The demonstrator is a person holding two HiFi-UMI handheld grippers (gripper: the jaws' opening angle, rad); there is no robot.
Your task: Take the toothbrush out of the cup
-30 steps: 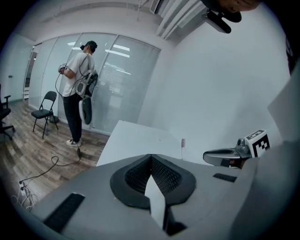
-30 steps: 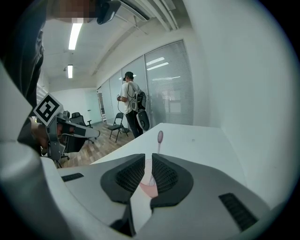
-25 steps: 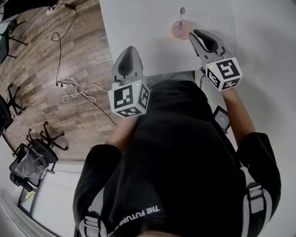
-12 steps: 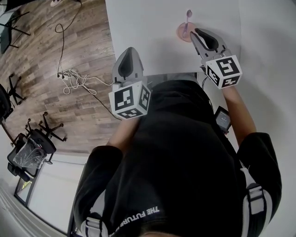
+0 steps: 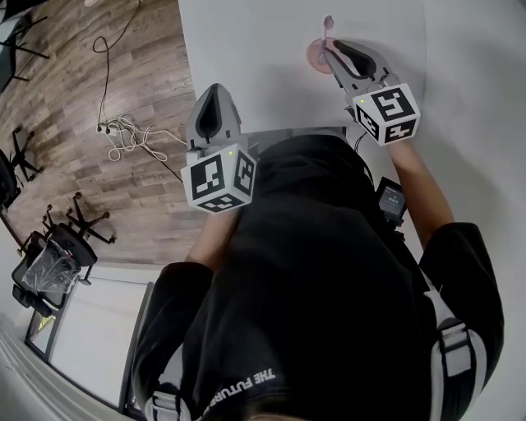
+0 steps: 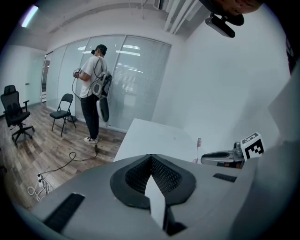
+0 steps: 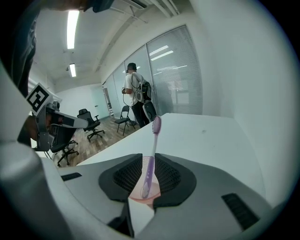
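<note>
On the wood floor (image 5: 74,107) at the far left lies a loose cable (image 5: 123,140). The left tool (image 5: 214,94) hangs over the near left edge of the white desk (image 5: 263,57), well apart from the task's things. In its own view the left tool (image 6: 151,164) has its jaws pressed together with nothing between them.

Near the far side of the desk stands a pink cup (image 5: 315,56) with a purple toothbrush (image 5: 328,23) in it. The toothbrush (image 7: 151,154) stands close to upright. Its long axis runs from the handle end down in the cup (image 7: 137,195) to the bristle head at the top, which leans slightly away and to the right in the right gripper view.

The right tool (image 5: 329,51) reaches in from the right. Its jaws are spread, one on each side of the handle and the cup's rim, and they are not closed on either. The right gripper view shows the handle in the gap of the right tool (image 7: 146,161).

A second ago the right tool's tips lay to the right of the cup and short of it. Since then they have come forward to flank it. The toothbrush stands in the cup as before.
</note>
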